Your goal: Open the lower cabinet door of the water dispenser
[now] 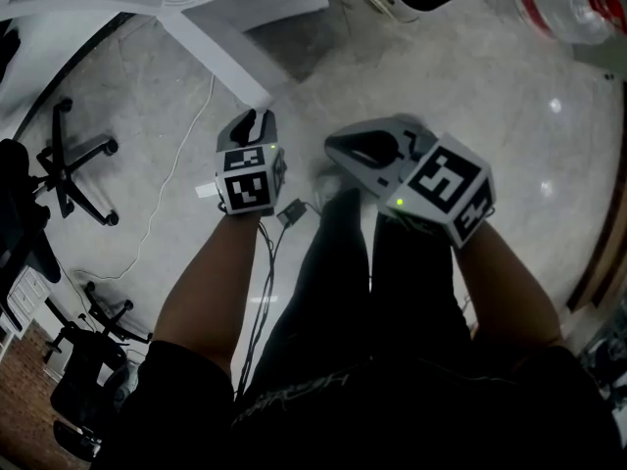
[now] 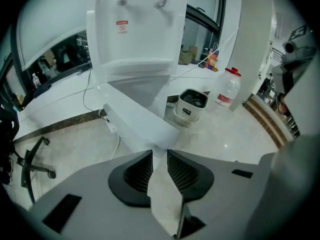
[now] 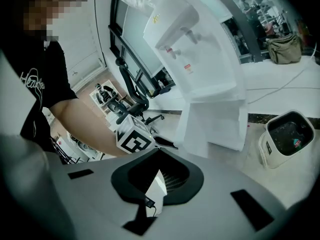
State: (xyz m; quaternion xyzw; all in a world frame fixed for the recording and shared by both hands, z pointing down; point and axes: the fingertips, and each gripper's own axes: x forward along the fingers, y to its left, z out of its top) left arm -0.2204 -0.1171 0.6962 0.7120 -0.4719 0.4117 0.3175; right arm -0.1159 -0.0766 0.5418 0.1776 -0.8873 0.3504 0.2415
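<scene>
water dispenser (image 2: 135,29): white plastic, smooth, glossy | cabinet door (image 2: 135,116): white, smooth, low sheen | floor (image 1: 470,86): pale stone look, polished, glossy light spots | left gripper (image 2: 160,153): matt grey plastic shell, black ribbed pads (image 2: 139,171) | bottle (image 2: 227,89), right of frame: clear plastic

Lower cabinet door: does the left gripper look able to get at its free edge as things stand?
Probably yes. The lower cabinet door stands swung open toward the left gripper, its free edge right at the narrowly parted jaws, nothing in the way. Whether they grip it is unclear.

Door edge (image 2: 150,126) before left claw (image 2: 160,153)
</scene>
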